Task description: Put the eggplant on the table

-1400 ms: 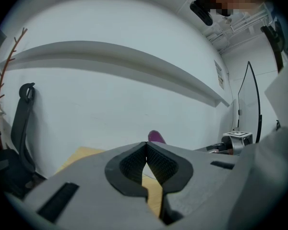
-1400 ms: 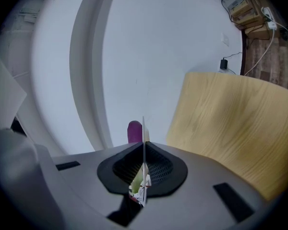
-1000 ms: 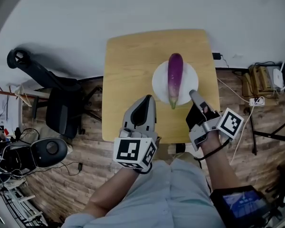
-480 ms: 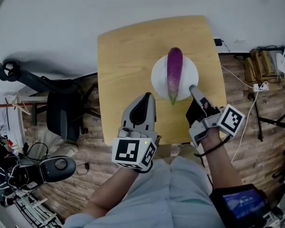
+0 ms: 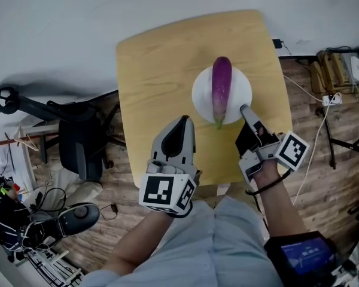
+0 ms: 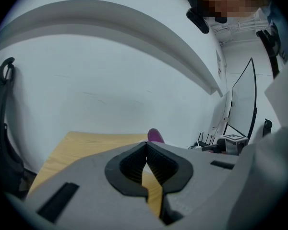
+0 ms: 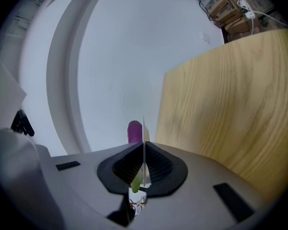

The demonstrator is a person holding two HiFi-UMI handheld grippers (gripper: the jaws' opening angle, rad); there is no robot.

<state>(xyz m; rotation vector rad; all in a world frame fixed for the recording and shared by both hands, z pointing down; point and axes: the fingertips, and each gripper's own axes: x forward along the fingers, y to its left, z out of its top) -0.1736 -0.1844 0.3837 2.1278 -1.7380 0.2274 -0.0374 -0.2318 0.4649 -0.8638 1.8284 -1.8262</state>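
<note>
A purple eggplant point(image 5: 221, 85) with a green stem lies lengthwise on a white plate point(image 5: 200, 97) over the square wooden table point(image 5: 161, 70). My right gripper point(image 5: 244, 108) is shut on the plate's near right rim. In the right gripper view the plate point(image 7: 144, 123) runs edge-on between the jaws, the eggplant point(image 7: 134, 131) beyond them, and the table point(image 7: 230, 104) lies a little apart. My left gripper point(image 5: 183, 121) hangs shut and empty over the table's near edge, left of the plate. In the left gripper view its tips point(image 6: 146, 143) meet, with the eggplant's end point(image 6: 155, 134) behind.
A black office chair point(image 5: 78, 142) stands left of the table. Cables and a power strip point(image 5: 329, 100) lie on the wood floor at the right beside a box of gear point(image 5: 332, 70). A white wall runs behind the table.
Both grippers have sunk toward the table, the right one carrying the plate and eggplant. The table looks larger now, and the chair has slid toward the left edge of the view.
</note>
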